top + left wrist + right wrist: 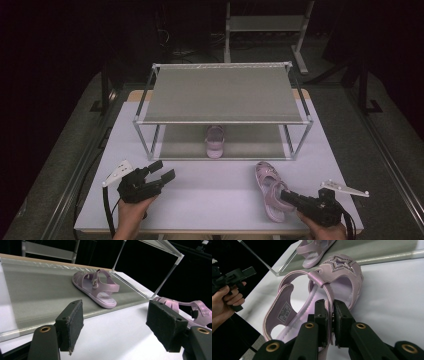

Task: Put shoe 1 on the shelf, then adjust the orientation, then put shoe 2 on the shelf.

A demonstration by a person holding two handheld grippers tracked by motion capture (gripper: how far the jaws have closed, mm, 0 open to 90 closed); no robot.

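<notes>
Right gripper (331,315) clamps the strap of a pink sandal (270,190); left gripper (162,171) empty.

Held sandal lies on the table (215,195) at front right, before the rack (222,92). Second sandal (215,141) sits on the rack's lower shelf. Left jaws stand wide apart, nothing between them.

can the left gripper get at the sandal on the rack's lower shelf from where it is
Probably yes. The left gripper is open and holds nothing, and the table between it and the sandal on the lower shelf looks bare. The shelf's front is open; only the top shelf overhangs, so it would go in low.
</notes>
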